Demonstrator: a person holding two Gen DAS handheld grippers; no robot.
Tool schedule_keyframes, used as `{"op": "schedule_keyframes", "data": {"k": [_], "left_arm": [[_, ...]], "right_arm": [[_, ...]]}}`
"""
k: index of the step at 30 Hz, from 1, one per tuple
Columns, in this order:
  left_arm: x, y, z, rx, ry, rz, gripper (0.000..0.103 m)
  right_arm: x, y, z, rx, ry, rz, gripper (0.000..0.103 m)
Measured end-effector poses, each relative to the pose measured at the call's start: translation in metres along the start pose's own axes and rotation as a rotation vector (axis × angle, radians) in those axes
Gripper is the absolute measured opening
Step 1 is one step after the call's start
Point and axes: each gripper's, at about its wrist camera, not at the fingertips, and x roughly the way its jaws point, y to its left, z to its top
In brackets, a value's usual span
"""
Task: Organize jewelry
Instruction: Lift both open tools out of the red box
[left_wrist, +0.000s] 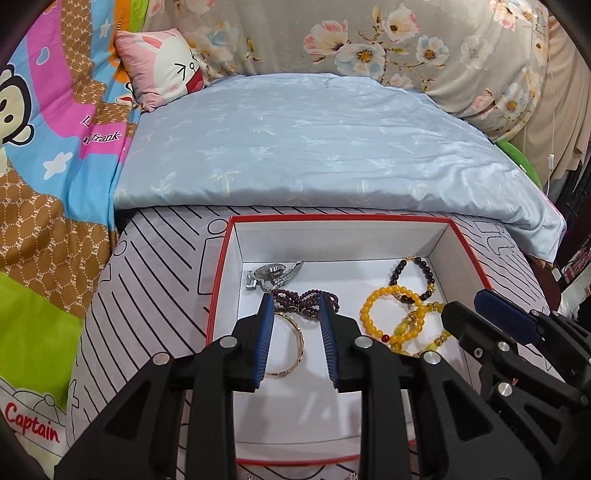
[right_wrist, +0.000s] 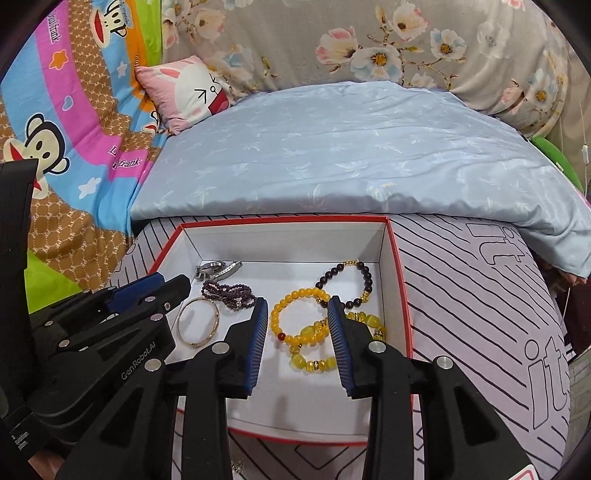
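We counted six pieces in the red-rimmed box on the bed: one silver watch, one purple bead strand, one gold bangle, one dark bead bracelet and two yellow bead bracelets (overlapping). Our left gripper held its fingers partly apart over the bangle, gripping nothing; our right gripper likewise straddled the yellow pair.

Both tools are matte black plastic: the left gripper and right gripper carry ribbed blue pads on their fingers, round silver pivot screws, triangular cut-outs, and pale "GenRobot.AI" lettering.
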Motion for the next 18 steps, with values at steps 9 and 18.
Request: {"op": "schedule_keyframes", "data": {"k": [9,18], "left_arm": [[-0.023,-0.001,-0.012,0.004,-0.011,-0.003,0.024],[-0.052,0.003,-0.031,-0.002,-0.022,0.001,0.025]], "right_arm": [[-0.030,0.002,-0.012,-0.002,-0.028,-0.003,0.034],[-0.064,-0.002,-0.038,-0.002,-0.046,-0.013,0.034]]}}
